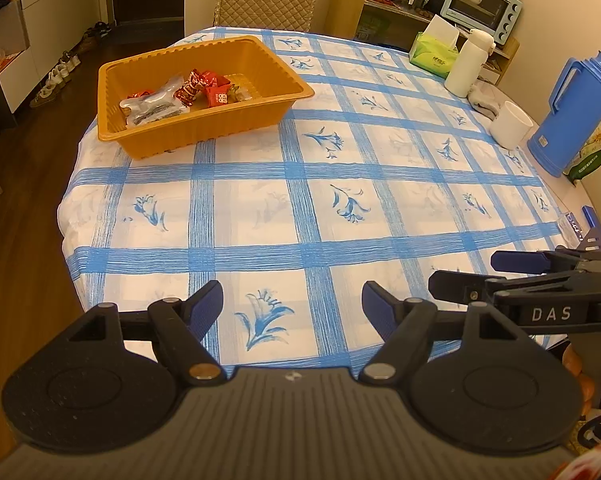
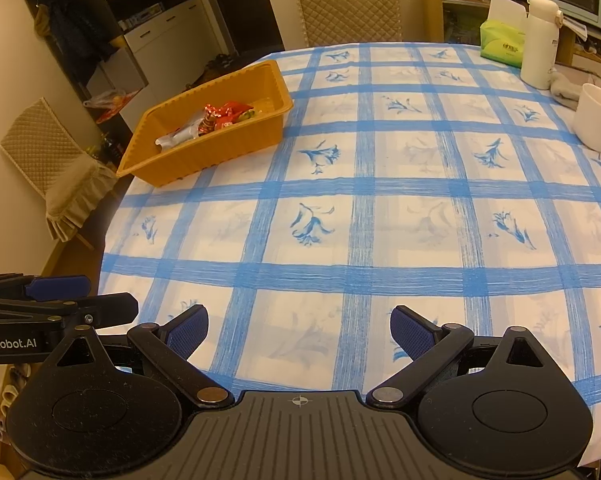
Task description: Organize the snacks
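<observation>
An orange plastic basket stands at the far left of the round table, also in the right wrist view. It holds red-wrapped snacks and a clear packet; the same snacks show in the right wrist view. My left gripper is open and empty, low over the near table edge. My right gripper is open and empty, beside it to the right. Each gripper shows side-on in the other's view, the right one and the left one.
A blue-checked cloth covers the table. At the right stand a white cup, a white flask, a green tissue pack and a blue jug. Quilted chairs stand at the far side and left.
</observation>
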{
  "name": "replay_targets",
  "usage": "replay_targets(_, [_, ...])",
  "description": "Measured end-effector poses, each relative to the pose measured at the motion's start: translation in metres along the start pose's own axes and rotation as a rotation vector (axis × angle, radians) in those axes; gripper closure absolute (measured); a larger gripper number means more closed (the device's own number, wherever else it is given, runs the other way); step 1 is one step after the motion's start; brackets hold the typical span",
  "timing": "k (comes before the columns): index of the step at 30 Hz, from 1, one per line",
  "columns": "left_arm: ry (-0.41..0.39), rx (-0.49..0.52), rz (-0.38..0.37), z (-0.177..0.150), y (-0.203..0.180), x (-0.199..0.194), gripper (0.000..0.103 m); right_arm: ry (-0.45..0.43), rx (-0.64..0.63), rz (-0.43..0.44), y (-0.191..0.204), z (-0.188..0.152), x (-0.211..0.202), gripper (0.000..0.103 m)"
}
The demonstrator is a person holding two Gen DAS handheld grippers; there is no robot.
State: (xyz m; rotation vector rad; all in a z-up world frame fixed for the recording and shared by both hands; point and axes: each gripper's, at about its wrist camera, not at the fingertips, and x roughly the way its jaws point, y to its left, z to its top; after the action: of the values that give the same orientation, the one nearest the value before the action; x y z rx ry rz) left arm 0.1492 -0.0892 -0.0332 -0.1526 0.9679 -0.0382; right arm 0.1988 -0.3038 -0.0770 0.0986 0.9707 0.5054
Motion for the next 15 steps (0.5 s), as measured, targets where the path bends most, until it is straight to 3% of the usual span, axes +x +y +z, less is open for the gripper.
replay_targets(15, [0.0, -0.002, 0.001, 0.001, 0.0021, -0.0001, 0.028, 0.001, -0.003, 0.001, 0.0039, 0.0015, 0.0022, 0.006])
